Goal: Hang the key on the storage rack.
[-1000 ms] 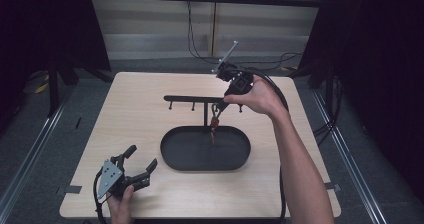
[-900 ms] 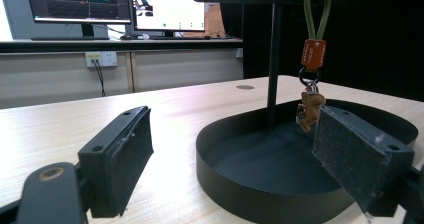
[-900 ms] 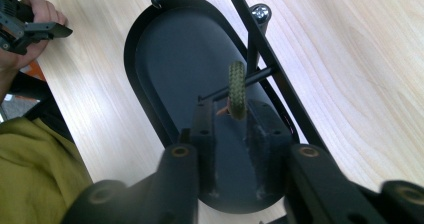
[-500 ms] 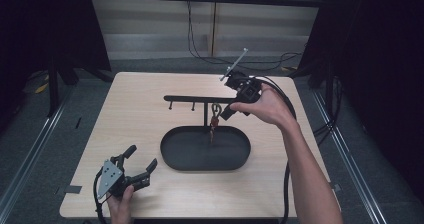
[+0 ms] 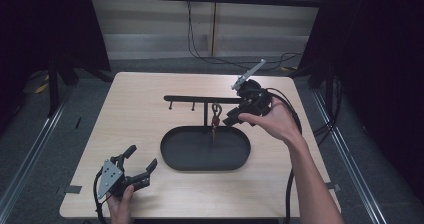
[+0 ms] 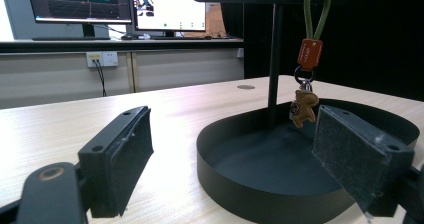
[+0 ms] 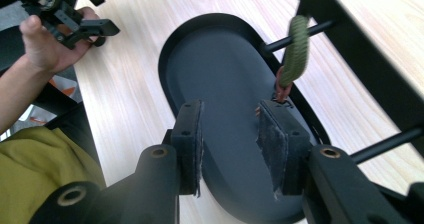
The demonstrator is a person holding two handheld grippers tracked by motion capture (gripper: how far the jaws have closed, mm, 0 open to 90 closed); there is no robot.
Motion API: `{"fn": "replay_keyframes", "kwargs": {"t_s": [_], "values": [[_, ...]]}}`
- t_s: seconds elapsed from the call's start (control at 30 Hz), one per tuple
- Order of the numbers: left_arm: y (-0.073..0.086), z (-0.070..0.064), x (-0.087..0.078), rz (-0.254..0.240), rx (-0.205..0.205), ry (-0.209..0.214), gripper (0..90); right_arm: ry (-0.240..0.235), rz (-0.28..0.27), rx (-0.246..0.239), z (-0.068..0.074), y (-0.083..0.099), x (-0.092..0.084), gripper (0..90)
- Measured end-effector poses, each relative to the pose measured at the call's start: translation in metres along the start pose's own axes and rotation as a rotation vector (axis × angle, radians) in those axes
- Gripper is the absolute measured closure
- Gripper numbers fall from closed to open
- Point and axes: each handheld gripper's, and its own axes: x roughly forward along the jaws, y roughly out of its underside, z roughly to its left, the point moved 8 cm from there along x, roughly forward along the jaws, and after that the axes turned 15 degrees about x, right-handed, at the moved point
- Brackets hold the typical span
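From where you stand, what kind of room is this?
Probably a lab recording bay: computer monitors on a bench behind, dark curtains around the wooden table, and cables trailing across the floor.

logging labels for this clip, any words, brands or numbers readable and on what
None can be read.
Orange tag on the hanging keychain: no print can be made out.
Left monitor: graph lines, text too small.
Right monitor: window contents blurred.

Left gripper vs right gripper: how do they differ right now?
The left gripper sits low at the table's near edge with its fingers spread wide; the right gripper is raised beside the hanging keychain, fingers closer together. Both are hand-held and hold nothing.
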Motion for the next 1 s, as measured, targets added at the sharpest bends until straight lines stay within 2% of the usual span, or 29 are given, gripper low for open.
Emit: {"fn": "replay_keyframes", "kwargs": {"t_s": [0.03,0.07,0.1,0.2,0.3,0.33,0.37,0.4,0.43,0.53,0.63,0.67,0.77,1.0], "values": [[0.0,0.0,0.0,0.003,0.004,0.002,15.8,0.004,-0.011,-0.001,0.001,0.002,0.001,62.8],[0.0,0.0,0.0,-0.001,0.0,-0.001,15.8,-0.014,-0.013,0.007,0.002,0.004,0.003,62.8],[0.001,0.001,-0.001,0.009,0.014,0.003,15.8,-0.026,-0.012,0.012,0.003,0.006,0.005,62.8],[0.0,0.0,0.0,0.003,0.006,0.0,15.8,-0.017,-0.036,0.017,0.002,0.01,0.008,62.8],[0.0,0.0,0.0,0.001,0.004,0.0,15.8,-0.026,-0.092,0.008,0.005,0.014,0.01,62.8],[0.0,0.0,0.0,0.001,0.004,0.0,15.8,-0.026,-0.092,0.008,0.005,0.014,0.01,62.8],[0.001,0.001,-0.001,0.006,0.011,0.001,15.8,-0.03,-0.111,0.003,0.006,0.015,0.011,62.8],[0.0,0.0,0.0,0.002,0.006,0.0,15.8,-0.026,-0.152,-0.009,0.008,0.018,0.013,62.7],[0.0,0.0,0.0,0.001,-0.001,0.001,15.8,-0.022,-0.168,-0.014,0.009,0.02,0.014,62.7],[0.001,0.001,-0.001,0.008,0.012,0.002,15.8,-0.02,-0.194,-0.015,0.011,0.026,0.018,62.1],[0.0,0.0,0.0,0.001,0.004,0.0,15.8,-0.021,-0.238,-0.022,0.013,0.032,0.019,61.7],[0.0,0.0,0.0,0.001,0.004,0.0,15.8,-0.021,-0.238,-0.022,0.013,0.032,0.019,61.7],[0.0,0.0,0.0,0.003,0.006,0.0,15.7,-0.021,-0.302,-0.01,0.011,0.041,0.022,60.5],[0.0,0.0,0.0,0.002,0.005,0.0,15.8,-0.025,-0.379,-0.001,0.01,0.058,0.028,59.3]]}}
